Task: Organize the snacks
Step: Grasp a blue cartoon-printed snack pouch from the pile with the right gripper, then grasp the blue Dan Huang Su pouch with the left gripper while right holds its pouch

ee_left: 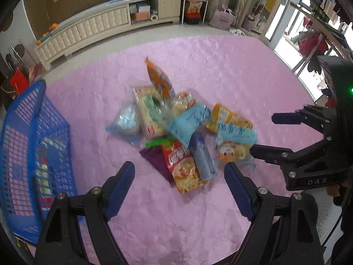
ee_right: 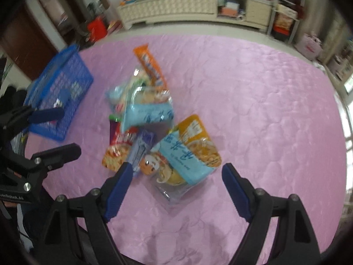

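Plainly, both the left gripper and the right gripper gape empty; the heaped, slippery plastic snack packets at twelve o'clock could scatter if nudged.

Snack pile on pink cloth; blue basket left.

Left gripper: black plastic frame, silver screws, ridged blue pads. Right gripper: same build; seen from the left camera it bears white "DAS" lettering, a green light, and a thin black cable.
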The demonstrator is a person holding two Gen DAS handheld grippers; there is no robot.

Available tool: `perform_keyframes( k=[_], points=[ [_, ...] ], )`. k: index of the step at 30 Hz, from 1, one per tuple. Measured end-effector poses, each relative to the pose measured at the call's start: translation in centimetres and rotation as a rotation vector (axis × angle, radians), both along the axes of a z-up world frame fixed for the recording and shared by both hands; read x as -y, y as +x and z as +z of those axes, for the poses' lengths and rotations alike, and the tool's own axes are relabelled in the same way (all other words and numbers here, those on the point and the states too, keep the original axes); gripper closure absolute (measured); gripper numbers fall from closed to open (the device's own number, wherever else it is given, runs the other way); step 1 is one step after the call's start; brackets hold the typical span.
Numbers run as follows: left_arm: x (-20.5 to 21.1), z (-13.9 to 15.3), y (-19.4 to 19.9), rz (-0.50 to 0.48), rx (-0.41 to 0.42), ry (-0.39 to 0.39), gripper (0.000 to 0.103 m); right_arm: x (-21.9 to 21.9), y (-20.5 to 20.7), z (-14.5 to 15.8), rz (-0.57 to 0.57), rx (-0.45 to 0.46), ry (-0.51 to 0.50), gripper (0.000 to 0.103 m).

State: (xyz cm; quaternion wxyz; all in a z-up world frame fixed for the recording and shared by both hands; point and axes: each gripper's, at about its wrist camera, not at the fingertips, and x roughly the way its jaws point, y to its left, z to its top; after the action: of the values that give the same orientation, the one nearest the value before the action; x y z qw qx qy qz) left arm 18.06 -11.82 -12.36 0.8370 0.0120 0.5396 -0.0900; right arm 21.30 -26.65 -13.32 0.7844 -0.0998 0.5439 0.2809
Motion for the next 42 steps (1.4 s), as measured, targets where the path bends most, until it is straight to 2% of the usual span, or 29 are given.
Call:
perform_keyframes(
  k=[9,11,15,19,23,25,29,36,38,40,42],
  points=[
    [0.3,-4.2,-2.0,0.019,-0.079,-0.039,0.021,-3.1,0.5,-3.0,0.257,0.022,-0.139,0.017],
    [0.3,-4.7,-2.1,0.026,-0.089,-0.047,0.021,-3.5,0.8,-3.6,0.289,0.013,-0.169,0.017],
    [0.1,-5.2,-2.2,0.046,-0.098,-0.058,0.021,-3.8,1.6,-4.6,0.329,-0.060,-0.132,0.017],
    [-0.3,-5.3,-2.3,0.058,-0.096,-0.062,0.021,-4.2,1.4,-5.6,0.363,-0.049,-0.175,0.017],
    [-0.9,-4.7,-2.5,0.072,-0.081,-0.061,0.021,-3.7,0.9,-5.1,0.321,-0.035,-0.102,0.028],
    [-1.1,-4.2,-2.5,0.079,-0.073,-0.059,0.021,-3.2,0.3,-4.5,0.321,-0.043,-0.073,0.029],
    [-1.3,-2.5,-2.2,0.098,-0.039,-0.062,0.021,-2.6,-0.5,-3.0,0.289,-0.010,-0.080,0.029],
    [-0.5,0.1,0.8,0.152,0.000,-0.048,0.021,0.9,1.4,1.6,0.078,-0.005,0.032,0.029],
    [-0.1,0.6,1.6,0.164,0.007,-0.032,0.021,1.5,2.4,2.5,0.014,0.011,0.033,0.029],
    [0.2,1.0,2.7,0.184,0.010,-0.027,0.021,2.0,2.8,3.2,-0.035,0.069,-0.012,0.029],
    [0.6,1.2,3.9,0.200,-0.003,-0.026,0.021,2.7,3.8,3.8,-0.078,0.074,0.005,0.029]
  ],
)
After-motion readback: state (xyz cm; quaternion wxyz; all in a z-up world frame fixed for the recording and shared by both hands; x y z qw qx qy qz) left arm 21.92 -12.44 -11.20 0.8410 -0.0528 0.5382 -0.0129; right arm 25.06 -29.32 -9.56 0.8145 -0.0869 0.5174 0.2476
